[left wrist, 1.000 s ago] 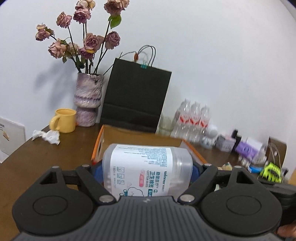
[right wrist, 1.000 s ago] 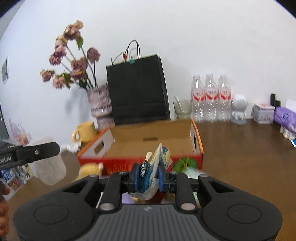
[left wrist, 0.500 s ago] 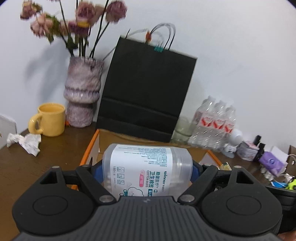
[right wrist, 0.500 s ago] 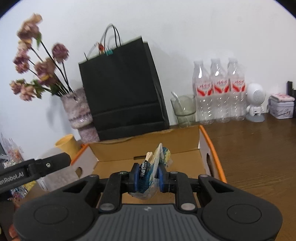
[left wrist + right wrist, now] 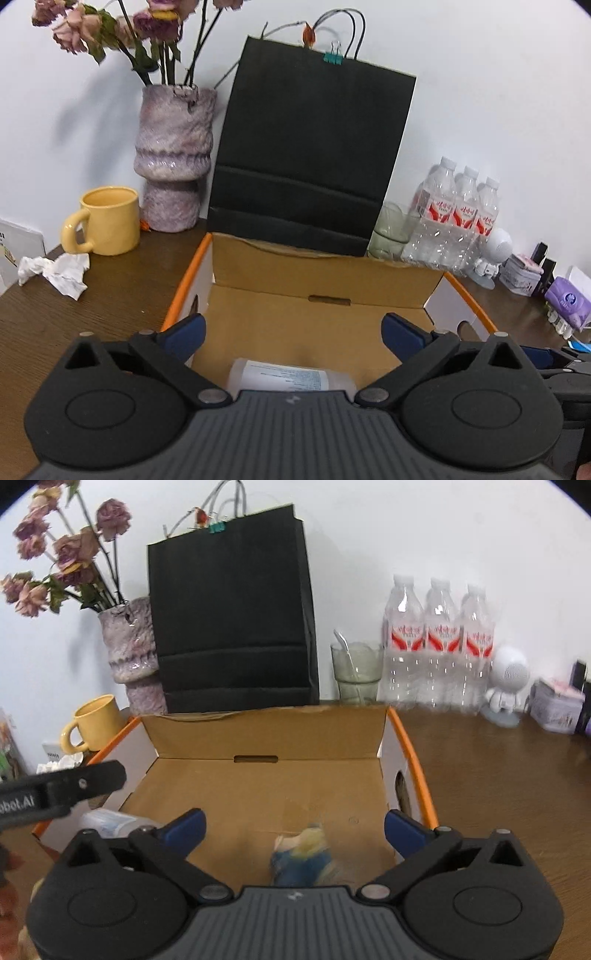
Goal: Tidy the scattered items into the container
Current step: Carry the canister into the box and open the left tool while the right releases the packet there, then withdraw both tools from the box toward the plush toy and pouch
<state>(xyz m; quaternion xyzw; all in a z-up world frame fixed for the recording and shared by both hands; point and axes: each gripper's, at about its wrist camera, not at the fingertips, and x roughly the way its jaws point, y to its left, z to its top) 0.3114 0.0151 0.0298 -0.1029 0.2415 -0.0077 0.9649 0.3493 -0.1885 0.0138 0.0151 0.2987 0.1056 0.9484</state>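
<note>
Both claws have just sprung wide, nothing between them: left claw (image 5: 291,326), right claw (image 5: 293,827). Light, slippery cotton-bud jar (image 5: 280,376) and soft, crinkly snack packet (image 5: 303,860) lie inside the cardboard box (image 5: 266,734); grip the jar's sides.

Along the back edge of the dark wooden table (image 5: 498,775), a black paper bag (image 5: 310,155) stands against the white wall. A mottled purple ceramic vase (image 5: 173,155) of dried roses stands left of it, then a yellow mug (image 5: 109,219) and crumpled white tissue (image 5: 55,271). To the bag's right stand a clear glass (image 5: 356,672), three plastic water bottles (image 5: 439,646) and a white robot figurine (image 5: 508,683).
</note>
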